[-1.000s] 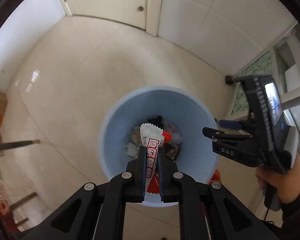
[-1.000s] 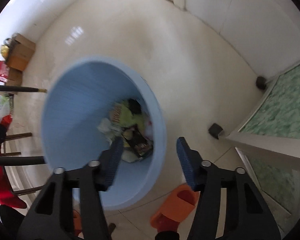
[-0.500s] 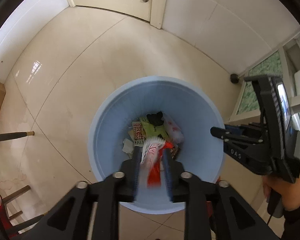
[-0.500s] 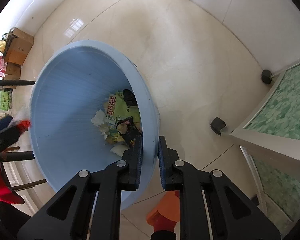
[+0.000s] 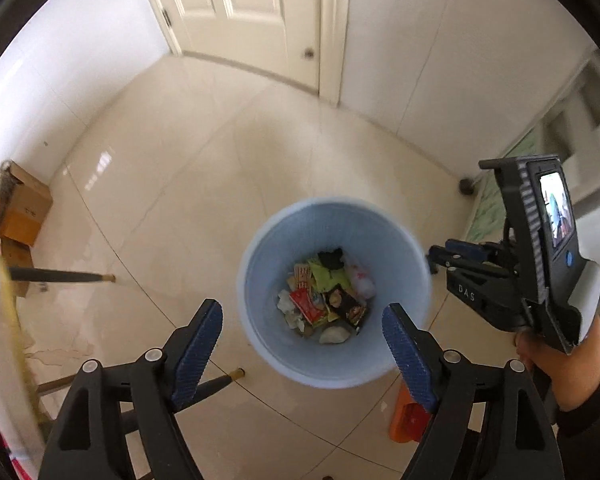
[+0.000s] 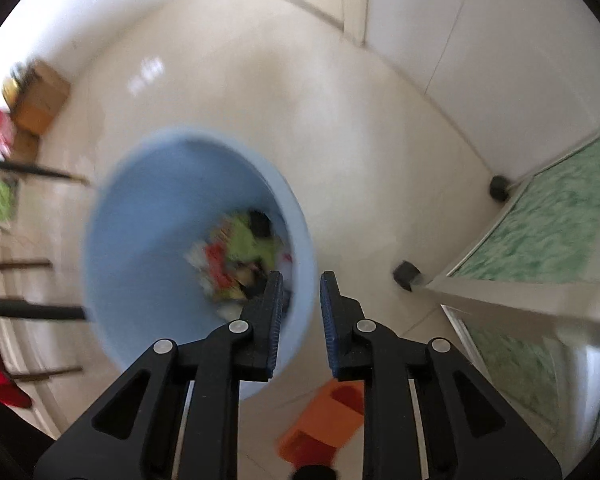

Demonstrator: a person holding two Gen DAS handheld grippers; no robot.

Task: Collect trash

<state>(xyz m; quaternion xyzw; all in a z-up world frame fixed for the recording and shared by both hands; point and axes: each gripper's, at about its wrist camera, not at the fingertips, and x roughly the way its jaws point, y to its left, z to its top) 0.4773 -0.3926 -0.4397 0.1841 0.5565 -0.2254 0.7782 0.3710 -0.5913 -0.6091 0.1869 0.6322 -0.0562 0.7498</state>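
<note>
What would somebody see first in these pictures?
A round blue bin on the pale floor, with colourful wrappers heaped at its bottom. The left gripper hangs above it, jaws wide and empty. An orange slipper lies on the floor beside the bin.

Pale blue round bin standing upright on the tiled floor, open-topped. Its bottom holds a loose heap of trash: a red wrapper, green packet, dark packet, white crumpled pieces, lying well below the rim.
</note>
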